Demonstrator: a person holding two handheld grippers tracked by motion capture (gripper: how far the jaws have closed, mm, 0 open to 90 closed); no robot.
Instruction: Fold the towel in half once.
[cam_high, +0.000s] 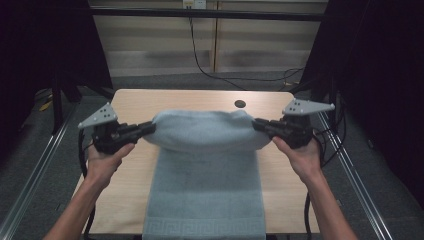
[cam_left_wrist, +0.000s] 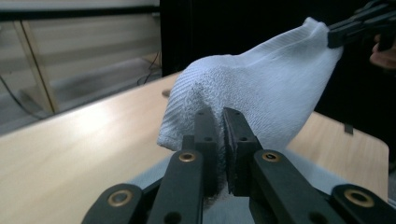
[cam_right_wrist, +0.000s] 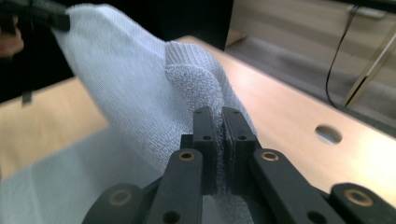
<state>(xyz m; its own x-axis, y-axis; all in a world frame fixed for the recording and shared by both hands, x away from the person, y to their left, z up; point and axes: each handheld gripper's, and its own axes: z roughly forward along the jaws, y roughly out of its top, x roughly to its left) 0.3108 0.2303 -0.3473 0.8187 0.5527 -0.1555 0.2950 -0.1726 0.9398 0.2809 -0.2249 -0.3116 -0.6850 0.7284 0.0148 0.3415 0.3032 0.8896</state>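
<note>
High view: towel (cam_high: 205, 131) corners pinched between both fingers.

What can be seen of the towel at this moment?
The towel is pale grey-blue terry cloth with a woven key-pattern band near its near hem. Its far edge is lifted off the wooden table and sags between the two grippers: the left gripper is shut on one far corner, the right gripper on the other. The near part lies flat on the table, its hem at the table's near edge.
</note>
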